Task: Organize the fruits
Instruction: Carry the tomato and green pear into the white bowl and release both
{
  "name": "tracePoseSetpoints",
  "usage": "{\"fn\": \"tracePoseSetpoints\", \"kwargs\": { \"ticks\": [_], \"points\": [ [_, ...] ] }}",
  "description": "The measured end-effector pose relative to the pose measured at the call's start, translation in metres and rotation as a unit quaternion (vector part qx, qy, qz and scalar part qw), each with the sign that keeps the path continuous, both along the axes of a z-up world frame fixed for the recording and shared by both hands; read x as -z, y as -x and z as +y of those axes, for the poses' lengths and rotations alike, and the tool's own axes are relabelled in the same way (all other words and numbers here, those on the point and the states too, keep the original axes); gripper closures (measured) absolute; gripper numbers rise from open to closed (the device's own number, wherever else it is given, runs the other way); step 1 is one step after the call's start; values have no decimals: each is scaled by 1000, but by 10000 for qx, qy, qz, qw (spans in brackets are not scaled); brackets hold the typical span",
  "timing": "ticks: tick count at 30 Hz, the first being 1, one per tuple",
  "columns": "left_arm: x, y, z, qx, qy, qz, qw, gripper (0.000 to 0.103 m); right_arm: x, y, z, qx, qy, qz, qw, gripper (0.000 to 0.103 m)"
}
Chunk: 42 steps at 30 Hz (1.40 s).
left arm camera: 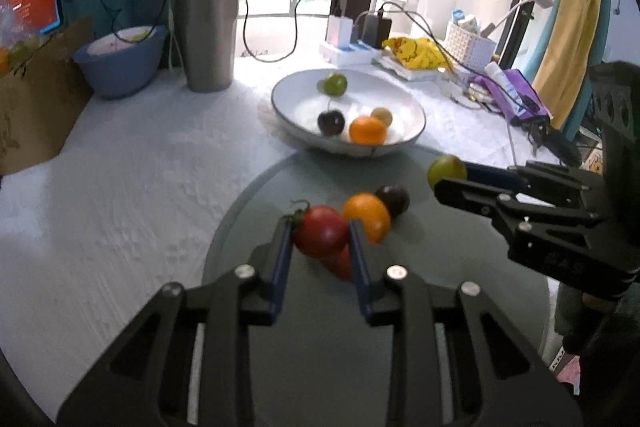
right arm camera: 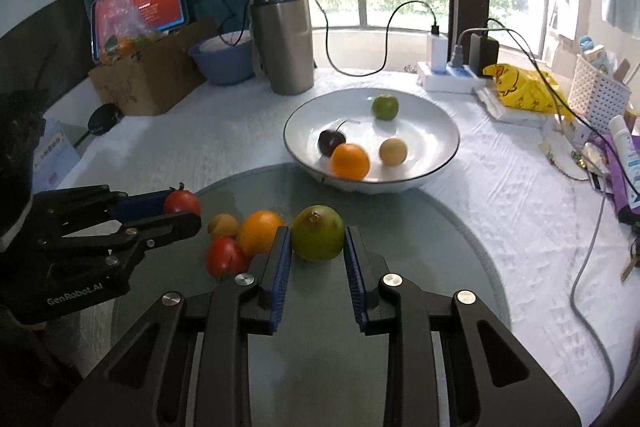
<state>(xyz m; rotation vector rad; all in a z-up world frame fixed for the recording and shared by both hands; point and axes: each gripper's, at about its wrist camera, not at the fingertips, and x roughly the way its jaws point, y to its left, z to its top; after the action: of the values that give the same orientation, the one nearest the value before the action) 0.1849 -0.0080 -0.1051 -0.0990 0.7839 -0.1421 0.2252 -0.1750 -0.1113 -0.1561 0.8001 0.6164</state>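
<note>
- Left claw [left arm camera: 320, 233] is clamped on a small round red tomato with a green stem [left arm camera: 320, 231], blue pads pressing its two flanks. It looks raised a little above the round grey-green glass tabletop [left arm camera: 312, 347], though how far I cannot tell.
- Right claw [right arm camera: 316, 241] is clamped on a round green fruit with a brown calyx end [right arm camera: 317, 233], pads on opposite sides at its widest girth, over the same glass.
- Loose on the glass: a small orange citrus [right arm camera: 260, 231], a second red tomato [right arm camera: 224, 259], a small yellow-brown fruit [right arm camera: 223, 225], and a dark purple fruit [left arm camera: 394, 200] seen only from the left wrist.
- Shallow white bowl with a dark rim [right arm camera: 440, 123] sits beyond on the white-clothed table [right arm camera: 500, 187], holding a green fruit [right arm camera: 385, 107], a dark cherry-like fruit with a stem [right arm camera: 330, 142], an orange [right arm camera: 350, 160] and a pale tan fruit [right arm camera: 393, 151].
- Handling judgement: tomato is light, thin-skinned and soft, with a slick skin; squeeze gently across the middle, clear of the stem, or it bruises or pops out.
- Green fruit likely firmer and heavier; grip at the equator suits it, and both will roll once let go in the bowl.
</note>
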Motion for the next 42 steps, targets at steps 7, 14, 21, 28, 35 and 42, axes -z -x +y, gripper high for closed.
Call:
{"fn": "tracePoseSetpoints", "kwargs": {
  "ticks": [7, 14, 21, 28, 35, 42],
  "points": [
    [-13, -12, -11, 81, -64, -109, 9999, 74, -11, -12, -9, 52, -115, -135, 9998, 74],
    [-19, -33, -17, 118, -96, -141, 9998, 74, -13, -30, -15, 107, -152, -155, 9997, 74],
    [-19, -58, -19, 141, -69, -150, 9998, 74, -12, -55, -19, 179, -149, -148, 9996, 74],
    [-13, -87, -18, 145, -32, -93, 9998, 74, -5, -79, -18, 218, -130, -70, 9997, 74],
    [-3, -111, -15, 102, 24, 24, 9999, 74, 5, -99, -15, 230, -114, 66, 9996, 74],
    [6, -126, -9, -34, -14, 144, 9999, 73, 12, -115, -21, 555, -147, 112, 9983, 68]
  ]
}}
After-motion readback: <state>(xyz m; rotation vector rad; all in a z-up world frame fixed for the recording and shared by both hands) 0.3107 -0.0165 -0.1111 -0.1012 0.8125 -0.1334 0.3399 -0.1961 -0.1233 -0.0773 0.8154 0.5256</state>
